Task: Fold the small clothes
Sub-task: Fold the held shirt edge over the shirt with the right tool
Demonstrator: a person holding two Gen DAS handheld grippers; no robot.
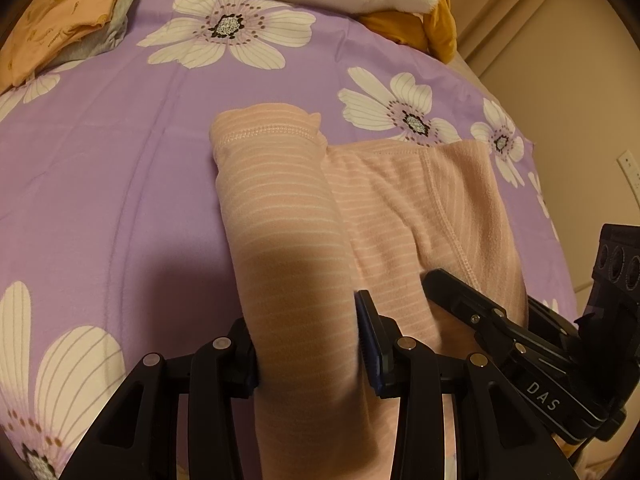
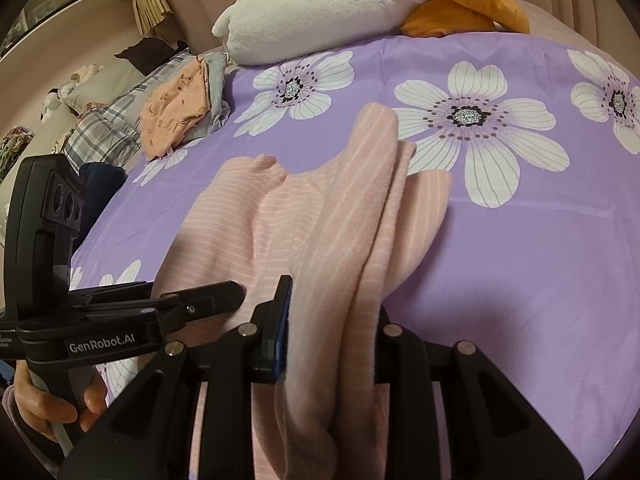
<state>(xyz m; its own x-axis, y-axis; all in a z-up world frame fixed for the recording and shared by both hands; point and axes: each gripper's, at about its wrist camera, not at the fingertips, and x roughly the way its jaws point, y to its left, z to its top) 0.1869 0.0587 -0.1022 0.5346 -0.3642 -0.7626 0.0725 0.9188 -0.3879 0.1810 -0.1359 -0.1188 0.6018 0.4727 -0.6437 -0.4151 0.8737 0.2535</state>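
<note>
At the far left of the bed (image 2: 520,280), near its edge, a small stack already lies folded: a peach printed garment (image 2: 176,108) on top of a grey one (image 2: 218,92), which suggests part of the task is done. The piece in hand is the pink striped garment (image 1: 400,208), spread in the middle of the purple flowered cover and only partly folded, by my reading.

The left gripper (image 1: 308,344) has its fingers clamped on one rolled or doubled length of the garment, whose hemmed end reaches forward onto the cover. Just to its right, the right gripper (image 2: 332,340) has its fingers clenched on another bunched length (several layers gathered together), lifted off the flat part lying between the two. Both ends are raised, so the fold has yet to be laid down and smoothed, and the piece then belongs with the stack.

Hard to judge: whether these lengths are legs or sleeves, since the near part of the garment drops out of view below both grippers. A hand (image 2: 52,404) holding the left gripper's handle is cut off at the frame edge. At the back lies a white and orange plush toy (image 2: 320,4), only partly in view.
</note>
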